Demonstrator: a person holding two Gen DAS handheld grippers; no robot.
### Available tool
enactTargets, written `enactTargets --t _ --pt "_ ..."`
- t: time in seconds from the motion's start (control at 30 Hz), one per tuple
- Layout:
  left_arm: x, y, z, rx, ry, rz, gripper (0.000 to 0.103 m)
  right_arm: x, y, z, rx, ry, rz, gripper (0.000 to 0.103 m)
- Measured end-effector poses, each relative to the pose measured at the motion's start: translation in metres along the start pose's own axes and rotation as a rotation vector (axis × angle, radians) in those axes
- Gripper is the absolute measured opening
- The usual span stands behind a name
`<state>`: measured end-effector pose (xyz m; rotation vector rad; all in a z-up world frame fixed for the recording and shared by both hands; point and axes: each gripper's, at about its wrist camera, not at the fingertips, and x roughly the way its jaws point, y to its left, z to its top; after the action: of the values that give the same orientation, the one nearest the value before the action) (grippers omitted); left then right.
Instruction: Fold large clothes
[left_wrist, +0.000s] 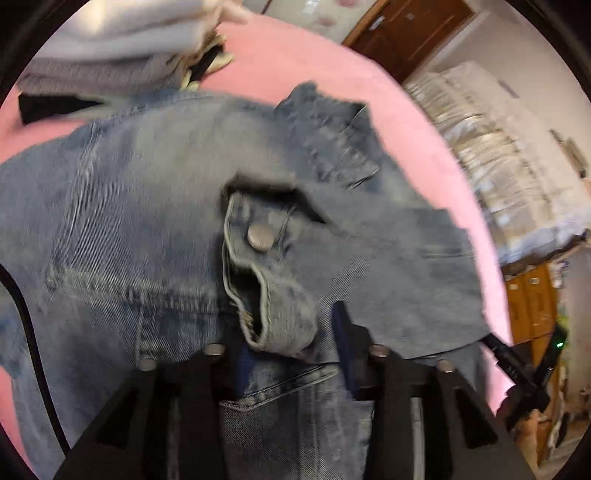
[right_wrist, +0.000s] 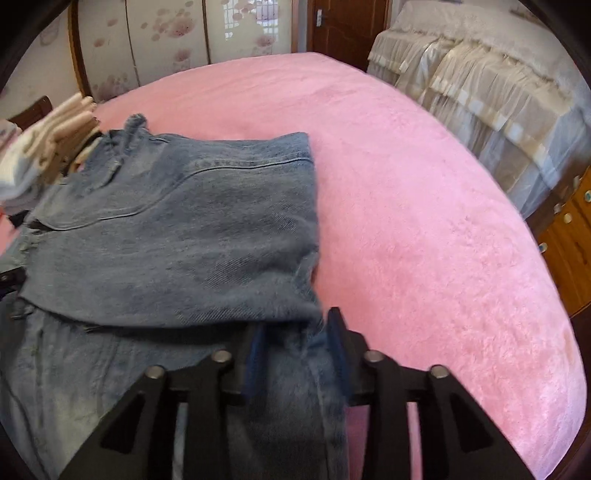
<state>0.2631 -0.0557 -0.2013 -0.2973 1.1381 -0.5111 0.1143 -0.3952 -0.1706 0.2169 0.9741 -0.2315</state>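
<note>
Your faded blue denim jeans (left_wrist: 155, 206) run off the lower and left edges of the left wrist view; motion blur smears their seams. The left gripper (left_wrist: 291, 354) has one blue pad tucked behind the waistband fold. The stack of pale folded clothes (right_wrist: 44, 147) is cut by the right view's left edge. The right gripper (right_wrist: 295, 347) straddles denim; contact unclear.

Faded blue jeans (right_wrist: 177, 229) (silver button (left_wrist: 260, 238)), pink bedspread (right_wrist: 424, 221).
</note>
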Motion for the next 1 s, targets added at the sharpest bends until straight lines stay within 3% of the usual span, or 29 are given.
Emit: enactTargets --t 0.13,0.2,0.33,0.5,0.67,0.77,0.87,1.0 --pt "-0.023 -0.007 0.021 0.027 -0.034 -0.129 0.065 -0.032 0.000 0.002 -0.035 -0.023 0.128 0.049" --pt "-0.030 -0.007 0.033 0.021 -0.057 -0.169 0.067 -0.044 0.000 0.009 -0.036 -0.044 0.175 0.054" --pt "-0.014 -0.003 0.069 -0.027 -0.051 -0.131 0.067 -0.047 -0.004 0.034 -0.003 -0.071 0.180 0.059" --pt "0.036 0.023 0.093 -0.117 0.106 -0.044 0.067 -0.030 -0.012 0.059 0.056 -0.081 0.174 0.059" --pt "0.041 0.034 0.097 -0.127 0.137 -0.109 0.067 -0.009 -0.014 0.080 0.073 -0.069 0.166 0.059" --pt "0.035 0.040 0.096 -0.113 0.140 -0.081 0.067 0.000 -0.013 0.089 0.078 -0.071 0.152 0.059" --pt "0.031 0.046 0.097 -0.124 0.145 -0.115 0.067 0.009 -0.016 0.095 0.098 -0.062 0.153 0.059" --pt "0.054 0.047 0.099 -0.138 0.233 -0.179 0.067 0.023 -0.019 0.103 0.133 -0.048 0.154 0.059"
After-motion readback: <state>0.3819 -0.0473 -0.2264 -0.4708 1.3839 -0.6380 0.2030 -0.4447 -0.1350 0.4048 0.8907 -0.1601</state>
